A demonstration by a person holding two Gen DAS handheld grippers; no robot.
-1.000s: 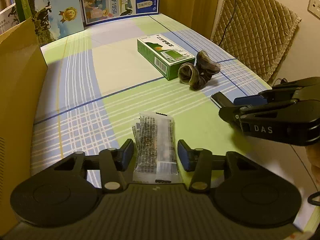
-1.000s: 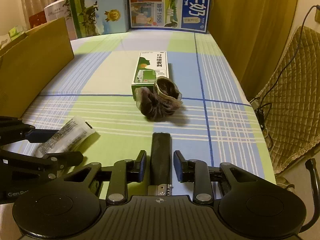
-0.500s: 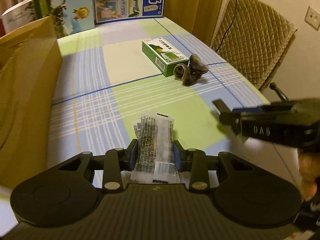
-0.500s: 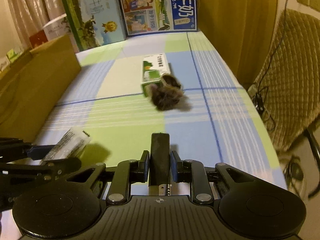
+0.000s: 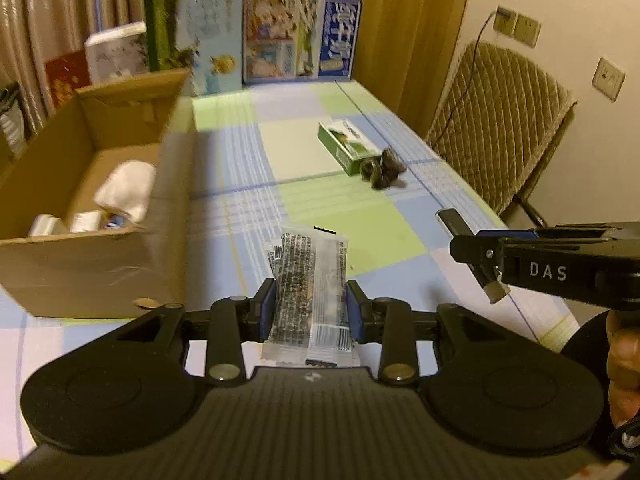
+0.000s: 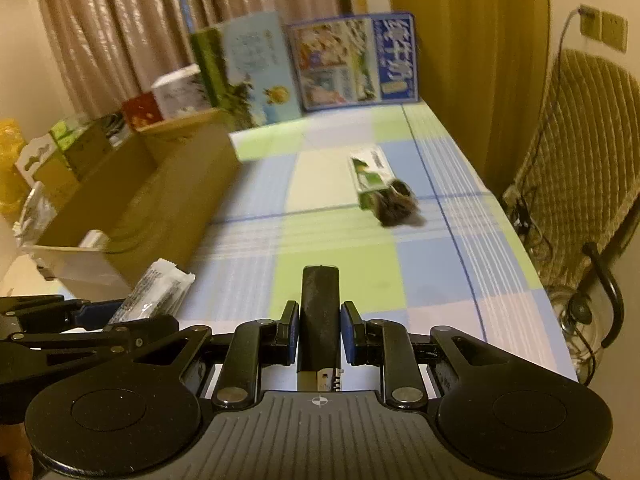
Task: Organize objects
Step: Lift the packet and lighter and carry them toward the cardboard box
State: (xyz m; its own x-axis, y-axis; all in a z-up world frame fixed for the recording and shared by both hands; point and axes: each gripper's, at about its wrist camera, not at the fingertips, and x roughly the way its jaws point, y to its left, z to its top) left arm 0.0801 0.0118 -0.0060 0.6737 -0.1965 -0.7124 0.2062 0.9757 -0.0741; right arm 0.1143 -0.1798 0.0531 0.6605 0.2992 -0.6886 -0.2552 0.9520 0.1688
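Snack packet (image 5: 310, 292) sits pinched between the pads of the left hand-held gripper (image 5: 311, 314), lifted clear of the table (image 5: 340, 208) and just right of the open cardboard box (image 5: 96, 216). The right hand-held gripper (image 6: 320, 334) is clamped on a dark lighter-like stick (image 6: 320, 312), also held above the cloth; from the left wrist view that stick (image 5: 452, 218) pokes out beyond its jaws.

Risks, as I judge them: the packet is thin, crinkly film held only by its lower part, so it could slide or fold out of the pads on a quick swing toward the box. The 2 tools are close together, and crossing paths could knock 1 load loose. The box's near wall stands tall, and a low approach could catch the packet on its rim. The stick is smooth and narrow, so a tilt might let it slip.

Still on the table are a green carton (image 5: 347, 145) and a dark crumpled bundle (image 5: 382, 168) touching its near end. The box already holds white wrapped items (image 5: 124, 188). The table wears a checked cloth of blue, green and pale squares. Printed milk cartons (image 5: 300, 38) stand at the far edge before curtains (image 6: 120, 32), and a quilted chair (image 5: 500, 120) stands at the right by a wall with sockets.
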